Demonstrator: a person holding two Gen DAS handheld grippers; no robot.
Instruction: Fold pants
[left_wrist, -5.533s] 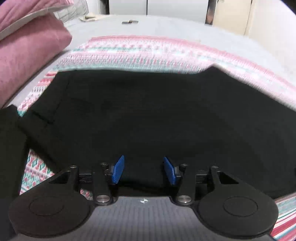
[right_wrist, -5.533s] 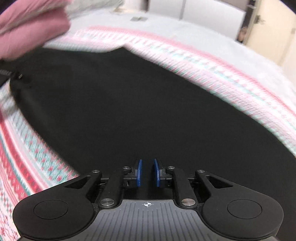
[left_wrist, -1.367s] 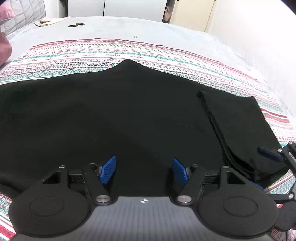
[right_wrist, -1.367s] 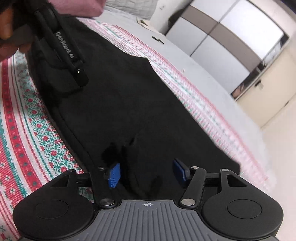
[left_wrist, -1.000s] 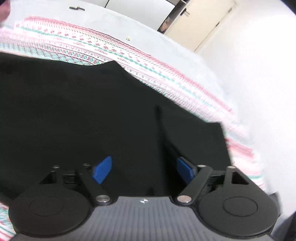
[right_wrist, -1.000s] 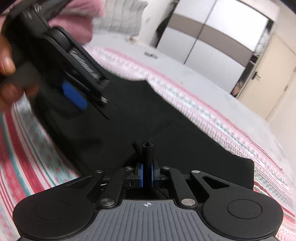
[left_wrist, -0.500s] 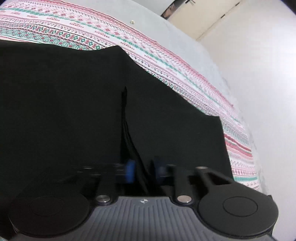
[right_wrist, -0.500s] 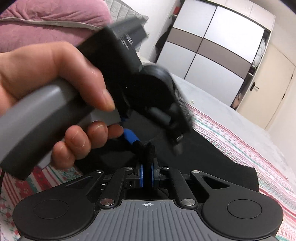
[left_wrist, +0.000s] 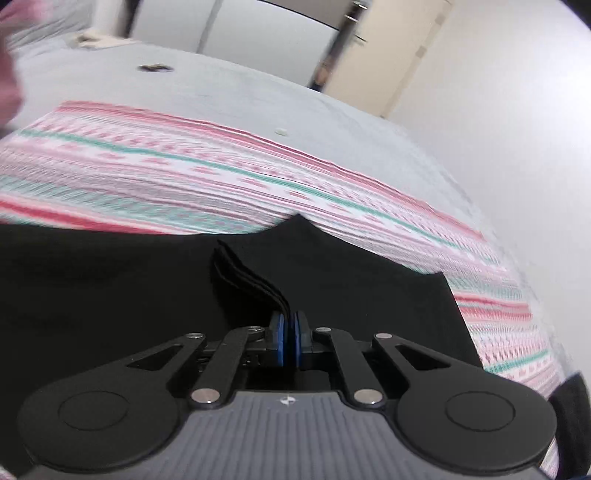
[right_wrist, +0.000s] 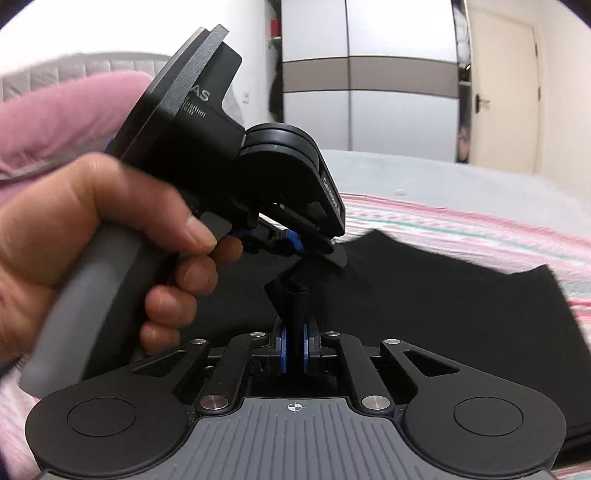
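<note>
Black pants (left_wrist: 110, 295) lie spread on the patterned bedspread (left_wrist: 221, 177), which covers the near part of the bed; taking the pants as landmark, bare grey sheet (left_wrist: 229, 85) runs beyond them twd the wardrobe (right_wrist: 388, 74) and door.

Left gripper (left_wrist: 289, 332): jaws brought together, clamped on a stack of fabric edges w/ several layers fanning out ahead of the pads. Looks like a hem or cuff bundle, pinched so all layers travel as one.

Right gripper (right_wrist: 293, 343): also pressed together on a bunched-up ridge of pants cloth that stands up between the pads. In the right wrist view the left gripper (right_wrist: 295, 242) sits just above and beyond that ridge, held in the person's hand (right_wrist: 92, 240), so both grips are close together on the same end of the pants.

Judgement: both ends of one edge are secured, prob. so the edge stays straight while it's carried over the rest of the garment for a fold. Lifted cloth near both grippers suggests the fold is starting, not finished. Far pants corner (right_wrist: 543, 273) lies flat on the bedspread.

Pink pillow (right_wrist: 55, 122) sits behind the hand, well apart from the pants.
</note>
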